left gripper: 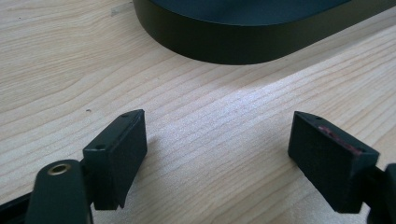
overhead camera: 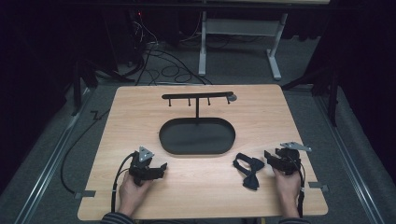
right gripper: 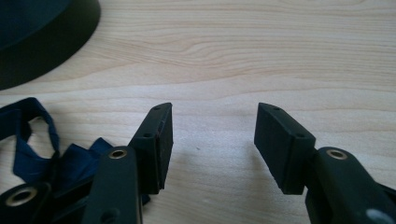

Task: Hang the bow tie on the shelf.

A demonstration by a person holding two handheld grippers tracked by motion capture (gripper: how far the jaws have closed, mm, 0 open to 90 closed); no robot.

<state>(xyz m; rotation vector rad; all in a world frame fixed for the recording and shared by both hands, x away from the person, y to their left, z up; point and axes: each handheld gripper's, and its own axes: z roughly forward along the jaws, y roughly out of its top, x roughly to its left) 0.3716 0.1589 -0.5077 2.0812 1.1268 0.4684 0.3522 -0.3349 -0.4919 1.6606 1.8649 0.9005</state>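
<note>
I see the tray [overhead camera: 196, 136] and rack [overhead camera: 197, 96] mid-table, nothing blocking, the bow tie [overhead camera: 248, 171] just beside my right gripper [overhead camera: 270, 157], both grippers gaping empty, left gripper [overhead camera: 161, 168] near the front edge.

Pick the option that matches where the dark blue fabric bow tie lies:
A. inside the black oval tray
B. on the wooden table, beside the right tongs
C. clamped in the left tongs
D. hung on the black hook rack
B: the dark blue fabric bow tie lies flat on the light wooden table, next to the open right tongs, outside the black oval tray.
</note>
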